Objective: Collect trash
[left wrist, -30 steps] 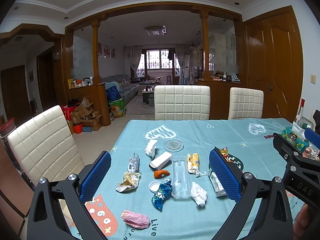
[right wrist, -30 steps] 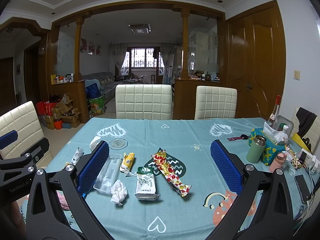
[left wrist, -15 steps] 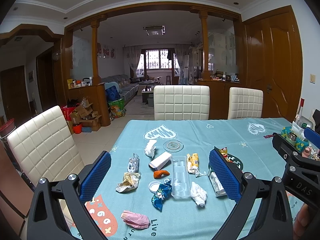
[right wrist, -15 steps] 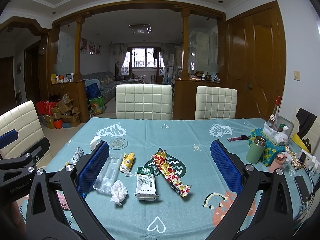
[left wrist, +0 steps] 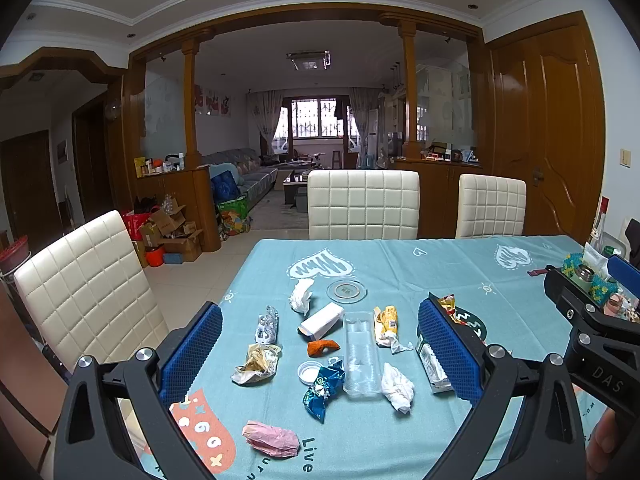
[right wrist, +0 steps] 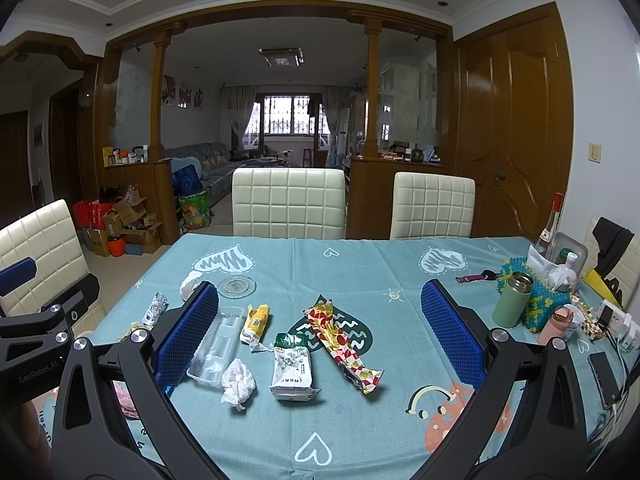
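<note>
Litter lies scattered on the teal tablecloth (left wrist: 440,272). The left wrist view holds a clear plastic tray (left wrist: 361,354), a crumpled white tissue (left wrist: 397,387), a blue foil wrapper (left wrist: 323,390), a pink wrapper (left wrist: 272,438), an orange scrap (left wrist: 322,347) and a yellow wrapper (left wrist: 387,320). My left gripper (left wrist: 320,354) hovers open above these, empty. In the right wrist view a red-and-gold wrapper (right wrist: 343,342), a green-white packet (right wrist: 292,367) and the tissue (right wrist: 238,383) lie between the open fingers of my right gripper (right wrist: 320,338), which holds nothing.
A glass coaster (left wrist: 346,291) sits mid-table. At the right edge stand a green flask (right wrist: 513,299), a bottle (right wrist: 551,224), a tissue box (right wrist: 548,288) and a phone (right wrist: 604,376). White chairs (left wrist: 363,204) ring the table; one (left wrist: 80,292) stands at the left.
</note>
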`<state>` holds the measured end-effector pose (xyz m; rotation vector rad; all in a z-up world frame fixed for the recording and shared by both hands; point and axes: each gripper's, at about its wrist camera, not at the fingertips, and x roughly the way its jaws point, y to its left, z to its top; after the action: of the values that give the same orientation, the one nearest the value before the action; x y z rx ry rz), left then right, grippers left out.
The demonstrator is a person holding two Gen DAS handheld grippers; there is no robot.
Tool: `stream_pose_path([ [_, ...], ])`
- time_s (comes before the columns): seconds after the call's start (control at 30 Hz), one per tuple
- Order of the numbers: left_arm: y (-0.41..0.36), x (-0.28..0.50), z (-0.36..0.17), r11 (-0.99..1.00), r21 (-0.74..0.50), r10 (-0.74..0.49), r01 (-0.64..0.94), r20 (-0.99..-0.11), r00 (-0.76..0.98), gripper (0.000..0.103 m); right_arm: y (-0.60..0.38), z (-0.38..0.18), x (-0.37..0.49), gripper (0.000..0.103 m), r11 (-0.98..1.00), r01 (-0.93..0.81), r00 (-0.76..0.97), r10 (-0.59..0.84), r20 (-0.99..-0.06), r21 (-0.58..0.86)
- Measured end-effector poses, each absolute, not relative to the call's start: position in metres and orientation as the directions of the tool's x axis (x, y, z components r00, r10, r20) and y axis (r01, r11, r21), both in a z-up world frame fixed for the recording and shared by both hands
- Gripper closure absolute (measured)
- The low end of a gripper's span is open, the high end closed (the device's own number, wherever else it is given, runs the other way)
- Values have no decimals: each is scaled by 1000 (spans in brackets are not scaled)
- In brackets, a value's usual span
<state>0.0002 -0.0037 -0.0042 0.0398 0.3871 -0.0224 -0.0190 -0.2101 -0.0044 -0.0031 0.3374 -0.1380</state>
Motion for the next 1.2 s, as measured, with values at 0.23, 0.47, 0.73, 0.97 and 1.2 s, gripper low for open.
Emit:
stream_pose_path([
  [0.23,-3,0,-4,999,34,-15,30,-378,926,7,-210,-4,-19,3,991,135,934,-136,-329,-28],
  [0.47,-4,0,-4,999,33,-15,30,-378,926,7,-210,-4,-19,3,991,134,934,-136,-331,-27],
  [0.73,-3,0,-4,999,33,-20,35,-380,925,7,-209,-8,-20,3,991,132,934,-134,-332,-28],
  [0.97,-5,0,-4,999,34,-20,36,-378,926,7,-211,-8,-15,3,991,130,933,-132,-335,-27],
  [1.2,-4,0,-5,999,31,-23,38,-380,925,7,-208,-10,-17,3,991,127,931,-130,-340,-32],
])
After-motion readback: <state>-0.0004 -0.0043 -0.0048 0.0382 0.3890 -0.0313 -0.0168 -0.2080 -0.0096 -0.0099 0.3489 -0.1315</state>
